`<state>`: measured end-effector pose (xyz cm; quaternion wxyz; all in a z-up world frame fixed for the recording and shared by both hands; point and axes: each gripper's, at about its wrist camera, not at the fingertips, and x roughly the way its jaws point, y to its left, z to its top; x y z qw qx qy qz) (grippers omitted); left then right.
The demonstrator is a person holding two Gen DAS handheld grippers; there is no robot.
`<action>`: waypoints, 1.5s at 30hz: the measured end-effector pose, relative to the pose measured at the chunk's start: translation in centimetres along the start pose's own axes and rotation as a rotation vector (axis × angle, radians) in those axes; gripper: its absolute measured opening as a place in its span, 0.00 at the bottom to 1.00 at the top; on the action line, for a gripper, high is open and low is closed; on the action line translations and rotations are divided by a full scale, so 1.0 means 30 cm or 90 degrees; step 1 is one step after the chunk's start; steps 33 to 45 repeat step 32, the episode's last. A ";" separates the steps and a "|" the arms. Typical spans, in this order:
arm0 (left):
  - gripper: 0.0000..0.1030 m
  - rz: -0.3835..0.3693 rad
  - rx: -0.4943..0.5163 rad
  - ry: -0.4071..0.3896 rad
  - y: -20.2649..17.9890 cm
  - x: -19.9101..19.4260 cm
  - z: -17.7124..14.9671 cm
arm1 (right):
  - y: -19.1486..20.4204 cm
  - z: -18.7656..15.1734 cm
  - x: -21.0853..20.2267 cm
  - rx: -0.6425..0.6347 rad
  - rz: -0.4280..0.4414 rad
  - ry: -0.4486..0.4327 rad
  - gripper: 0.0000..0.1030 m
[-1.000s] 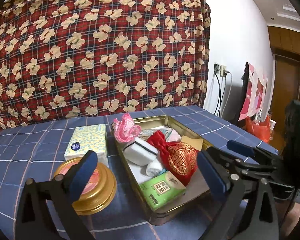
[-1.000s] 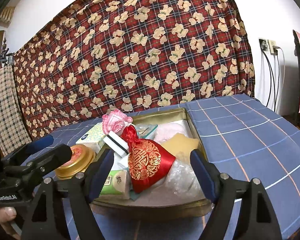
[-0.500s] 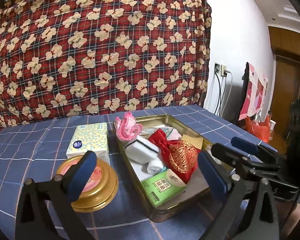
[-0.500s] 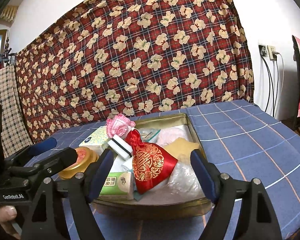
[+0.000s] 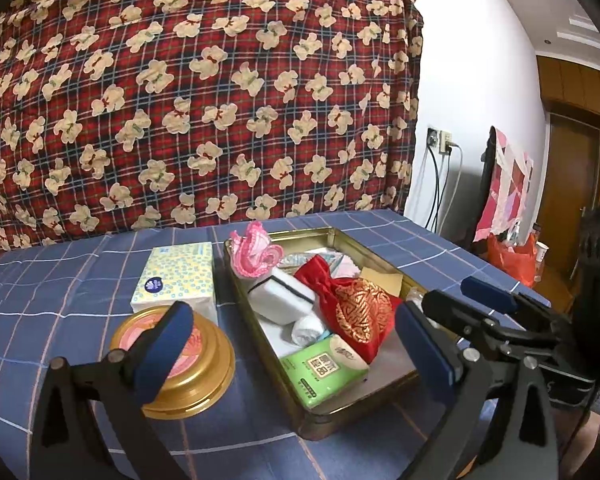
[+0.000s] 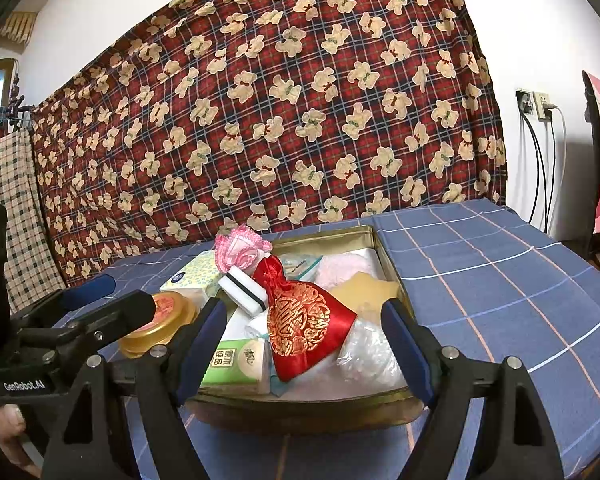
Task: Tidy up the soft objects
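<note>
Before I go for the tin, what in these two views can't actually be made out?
- Tin floor, both views: buried under the red pouch, sponge and green tissue pack.
- Clear bag contents, right wrist view: too blurred.
- Pale yellow item: partly covered by the pouch, identity unclear.
- Near corners of the tin, right wrist view: behind the right gripper.
- Gold lid, left wrist view: partly behind the left gripper.

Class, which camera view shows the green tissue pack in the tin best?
The left wrist view: the green tissue pack lies fully visible. In the right wrist view, the right tool's finger partly covers it.
</note>
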<state>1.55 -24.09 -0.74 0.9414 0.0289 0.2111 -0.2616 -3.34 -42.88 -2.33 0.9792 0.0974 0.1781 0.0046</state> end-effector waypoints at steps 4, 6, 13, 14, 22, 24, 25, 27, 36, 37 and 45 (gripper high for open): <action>0.99 -0.003 -0.002 0.002 -0.003 -0.001 -0.003 | 0.003 0.000 -0.008 -0.002 -0.002 -0.003 0.79; 0.99 -0.001 -0.003 0.002 -0.001 0.000 -0.002 | 0.006 0.004 -0.017 -0.005 -0.007 -0.007 0.79; 0.99 0.010 -0.013 -0.001 0.005 -0.007 -0.001 | 0.009 0.012 -0.032 -0.007 -0.010 -0.013 0.79; 0.99 0.013 -0.015 -0.001 0.009 -0.005 0.000 | 0.009 0.012 -0.033 -0.007 -0.009 -0.013 0.79; 0.99 0.029 -0.033 -0.003 0.034 -0.005 -0.001 | 0.013 0.011 -0.023 -0.008 -0.008 -0.009 0.79; 0.99 0.033 -0.031 -0.008 0.038 -0.007 -0.002 | 0.015 0.010 -0.022 -0.010 -0.008 -0.011 0.79; 0.99 0.033 -0.030 -0.010 0.038 -0.008 -0.002 | 0.016 0.008 -0.021 -0.010 -0.007 -0.010 0.79; 0.99 0.033 -0.027 -0.015 0.036 -0.011 -0.003 | 0.015 0.008 -0.021 -0.009 -0.007 -0.009 0.79; 0.99 0.029 -0.023 -0.017 0.035 -0.014 -0.002 | 0.020 0.005 -0.020 -0.010 -0.006 -0.007 0.79; 0.99 0.029 -0.023 -0.017 0.035 -0.014 -0.002 | 0.020 0.005 -0.020 -0.010 -0.006 -0.007 0.79; 0.99 0.029 -0.023 -0.017 0.035 -0.014 -0.002 | 0.020 0.005 -0.020 -0.010 -0.006 -0.007 0.79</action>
